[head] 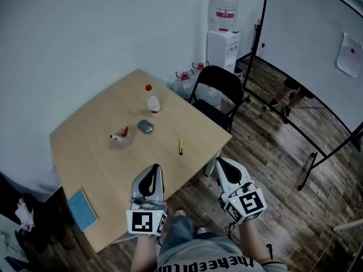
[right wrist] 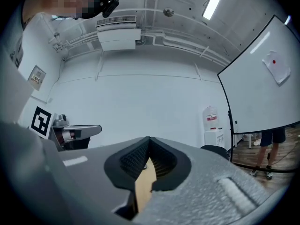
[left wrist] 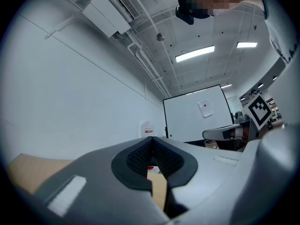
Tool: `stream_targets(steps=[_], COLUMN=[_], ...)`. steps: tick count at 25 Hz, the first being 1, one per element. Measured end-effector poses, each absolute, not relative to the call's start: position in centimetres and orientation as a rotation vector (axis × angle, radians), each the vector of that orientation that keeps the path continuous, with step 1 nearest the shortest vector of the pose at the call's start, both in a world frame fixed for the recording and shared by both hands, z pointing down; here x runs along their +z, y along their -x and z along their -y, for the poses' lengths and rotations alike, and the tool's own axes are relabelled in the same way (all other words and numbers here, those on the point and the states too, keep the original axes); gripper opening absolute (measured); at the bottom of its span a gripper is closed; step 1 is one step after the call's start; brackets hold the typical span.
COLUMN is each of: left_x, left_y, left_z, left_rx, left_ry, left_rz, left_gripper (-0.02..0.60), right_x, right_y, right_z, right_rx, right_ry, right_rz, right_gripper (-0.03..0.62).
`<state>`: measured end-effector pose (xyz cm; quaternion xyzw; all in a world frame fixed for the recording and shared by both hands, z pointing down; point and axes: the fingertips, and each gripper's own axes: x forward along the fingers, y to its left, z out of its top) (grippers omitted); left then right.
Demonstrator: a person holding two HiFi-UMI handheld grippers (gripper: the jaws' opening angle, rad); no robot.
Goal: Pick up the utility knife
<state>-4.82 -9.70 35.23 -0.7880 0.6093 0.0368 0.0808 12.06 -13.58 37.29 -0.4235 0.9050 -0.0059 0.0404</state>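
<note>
The utility knife (head: 181, 146), slim and yellow with a dark end, lies on the wooden table (head: 85, 157) near its right edge. My left gripper (head: 154, 168) hovers over the table's near edge, below and left of the knife, its jaws shut with nothing between them. My right gripper (head: 220, 161) hangs just off the table's right corner, to the right of the knife, also shut and empty. In the left gripper view the closed tips (left wrist: 151, 139) point across the tabletop. The right gripper view shows its jaws (right wrist: 148, 139) meeting, with a strip of table below.
On the table stand a small bottle (head: 153, 105), a red cap (head: 148, 87), a grey oval object (head: 145, 126), a clear dish with red bits (head: 120, 138) and a blue notebook (head: 83, 209). A black chair (head: 218, 89), water dispenser (head: 223, 35) and whiteboard (head: 306, 44) lie beyond.
</note>
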Motion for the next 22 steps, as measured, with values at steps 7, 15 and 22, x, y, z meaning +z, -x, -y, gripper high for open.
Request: stream_targets(steps=[7, 15, 22], left_x=[34.6, 35.0, 36.1], left_y=[5.4, 7.6, 9.6], left_z=[13.1, 16.4, 19.0], left_rx=[0.108, 0.111, 0.096], left_ry=[2.370, 2.398, 2.435], left_rz=[-1.780, -1.769, -1.768], left_gripper=[0.020, 0.020, 0.020], right_x=[39.4, 41.6, 44.7], right_y=[-11.1, -8.6, -6.0], right_z=[17.8, 21.7, 24.2], right_rx=[-0.195, -0.338, -0.457], right_ry=[1.378, 1.428, 1.459], right_rz=[-2.828, -2.883, -2.956], right_gripper=[0.003, 0.003, 0.003])
